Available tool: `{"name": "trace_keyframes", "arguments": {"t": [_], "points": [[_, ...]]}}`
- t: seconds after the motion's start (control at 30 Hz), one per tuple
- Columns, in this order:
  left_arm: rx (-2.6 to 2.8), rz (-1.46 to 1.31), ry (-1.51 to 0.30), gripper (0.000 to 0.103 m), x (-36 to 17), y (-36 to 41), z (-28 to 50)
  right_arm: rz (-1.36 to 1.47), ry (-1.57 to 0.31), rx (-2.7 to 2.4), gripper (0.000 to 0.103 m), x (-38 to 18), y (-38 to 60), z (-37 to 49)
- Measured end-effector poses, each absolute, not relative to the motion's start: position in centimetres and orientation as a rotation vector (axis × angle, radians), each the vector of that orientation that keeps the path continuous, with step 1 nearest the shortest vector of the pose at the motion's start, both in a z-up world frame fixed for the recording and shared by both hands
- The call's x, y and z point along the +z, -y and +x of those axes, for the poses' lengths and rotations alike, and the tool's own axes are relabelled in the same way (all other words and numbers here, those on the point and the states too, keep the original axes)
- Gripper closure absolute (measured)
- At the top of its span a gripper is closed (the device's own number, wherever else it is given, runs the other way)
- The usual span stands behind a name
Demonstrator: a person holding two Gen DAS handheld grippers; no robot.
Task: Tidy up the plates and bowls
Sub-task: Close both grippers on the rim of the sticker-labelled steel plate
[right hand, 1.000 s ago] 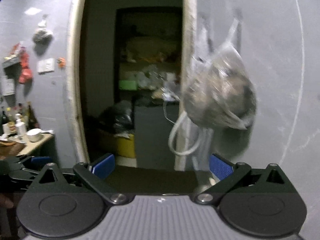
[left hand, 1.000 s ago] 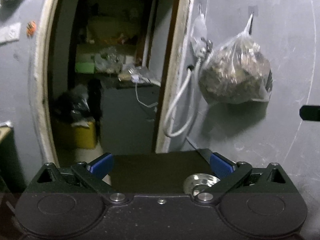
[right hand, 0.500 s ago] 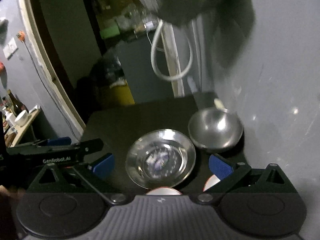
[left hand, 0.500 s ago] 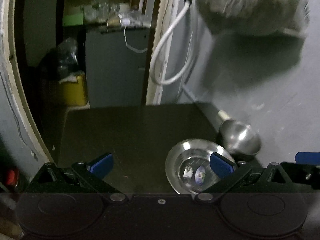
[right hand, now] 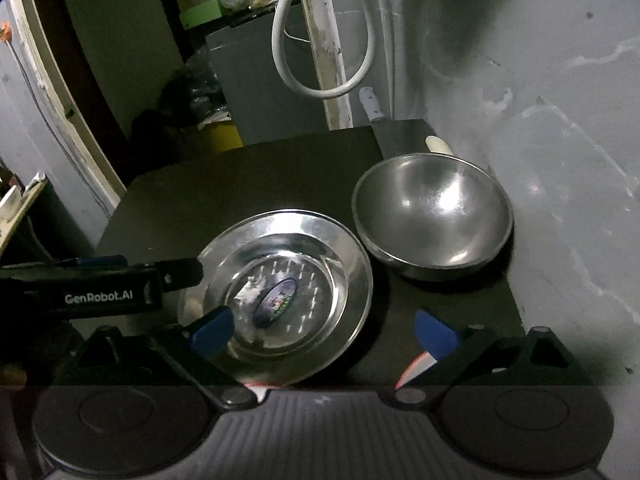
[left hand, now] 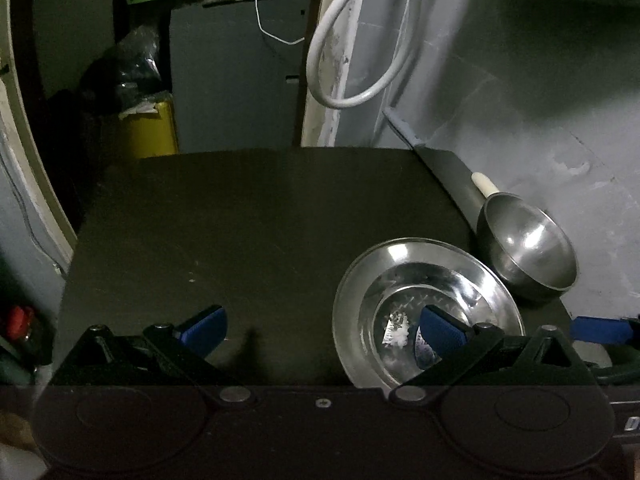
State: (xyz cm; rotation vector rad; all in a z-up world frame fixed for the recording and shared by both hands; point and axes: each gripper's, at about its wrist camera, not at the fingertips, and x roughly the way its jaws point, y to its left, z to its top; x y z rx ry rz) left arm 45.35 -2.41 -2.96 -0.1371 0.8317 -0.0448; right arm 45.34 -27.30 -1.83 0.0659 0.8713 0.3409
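Approach stage, nothing lifted yet. Steel plate (right hand: 280,292) flat on the dark table (left hand: 240,220), steel bowl (right hand: 434,216) just beside it against the grey wall (right hand: 560,140), rims close or touching. Left gripper (left hand: 320,326) and right gripper (right hand: 324,330) both above the plate's near side, jaws wide, holding nothing. Best to pick one rim: lower a finger under the plate's near edge, pinch firmly, lift level. Polished steel likely slippery, so no hurry. Red-edged dish (right hand: 412,368) peeking at the near edge, mostly hidden.
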Motion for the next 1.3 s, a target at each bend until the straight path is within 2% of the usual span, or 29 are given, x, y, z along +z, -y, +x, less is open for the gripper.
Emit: {"name": "trace_keyframes", "arguments": {"t": [0.23, 0.43, 0.73, 0.8, 0.93, 1.17, 1.23, 1.27, 1.3], "points": [[-0.064, -0.152, -0.846, 0.002, -3.8, 3.2, 46.0, 0.043, -0.892, 0.336, 0.010, -3.1, 27.0, 46.9], [-0.060, -0.165, -0.858, 0.013, -4.3, 3.1, 46.1, 0.037, -0.904, 0.341, 0.016, -3.8, 26.9, 47.4], [-0.106, -0.173, -0.869, 0.042, -4.6, 3.3, 45.9, 0.061, -0.920, 0.357, 0.023, -4.6, 27.1, 47.7], [-0.108, -0.181, -0.881, 0.051, -4.7, 3.3, 45.9, 0.069, -0.925, 0.357, 0.024, -4.7, 27.1, 47.8], [-0.086, -0.174, -0.898, 0.055, -5.0, 3.3, 45.9, 0.072, -0.933, 0.359, 0.031, -4.8, 27.1, 47.9], [-0.069, -0.172, -0.911, 0.066, -5.3, 2.9, 45.6, 0.075, -0.937, 0.356, 0.047, -5.0, 27.0, 47.9], [-0.084, -0.188, -0.914, 0.073, -5.3, 2.7, 45.5, 0.079, -0.938, 0.358, 0.052, -5.0, 27.0, 47.8], [-0.098, -0.200, -0.916, 0.080, -5.3, 2.6, 45.4, 0.079, -0.938, 0.359, 0.056, -5.0, 27.0, 47.8], [-0.101, -0.206, -0.917, 0.080, -5.3, 2.7, 45.6, 0.079, -0.938, 0.360, 0.058, -5.0, 27.0, 47.8]]}}
